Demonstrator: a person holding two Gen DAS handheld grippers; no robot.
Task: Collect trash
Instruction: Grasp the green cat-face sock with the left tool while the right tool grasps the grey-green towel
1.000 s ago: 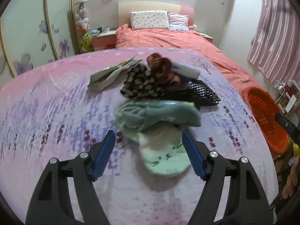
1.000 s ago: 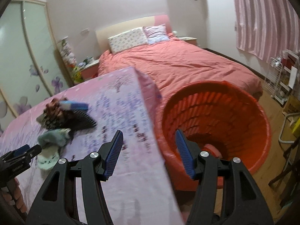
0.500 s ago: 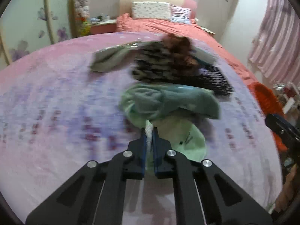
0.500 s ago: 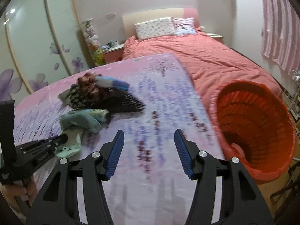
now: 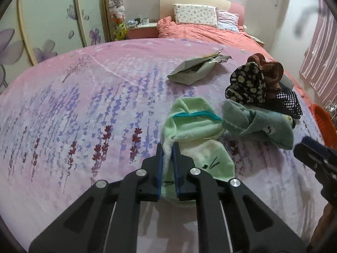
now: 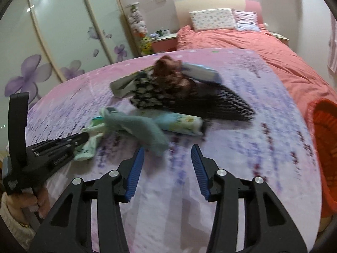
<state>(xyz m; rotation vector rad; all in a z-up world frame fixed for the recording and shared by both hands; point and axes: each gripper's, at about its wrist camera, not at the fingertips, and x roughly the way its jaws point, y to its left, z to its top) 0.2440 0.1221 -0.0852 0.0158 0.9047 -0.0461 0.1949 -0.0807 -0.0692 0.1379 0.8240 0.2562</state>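
Observation:
My left gripper [image 5: 167, 147] is shut on the edge of a light green sock [image 5: 195, 130] that lies on the pink flowered table cover [image 5: 84, 109]. It also shows in the right wrist view [image 6: 84, 139] with the sock [image 6: 90, 145]. A teal sock [image 5: 259, 122] lies to its right. My right gripper [image 6: 167, 149] is open and empty, just short of the teal sock [image 6: 141, 128]. Behind lie a floral and a brown scrunchie [image 5: 248, 84], a black mesh piece [image 6: 221, 103], a rolled packet [image 6: 181, 122] and a grey wrapper [image 5: 193, 69].
An orange basket [image 6: 324, 137] stands off the table's right edge; its rim shows in the left wrist view [image 5: 324, 122]. A bed with a red cover [image 6: 252, 40] lies beyond the table. Sliding wardrobe doors [image 5: 42, 21] stand on the left.
My left gripper closed on the light green sock and has pulled it left, out from under the teal sock. My right gripper swung from the orange basket toward the pile.

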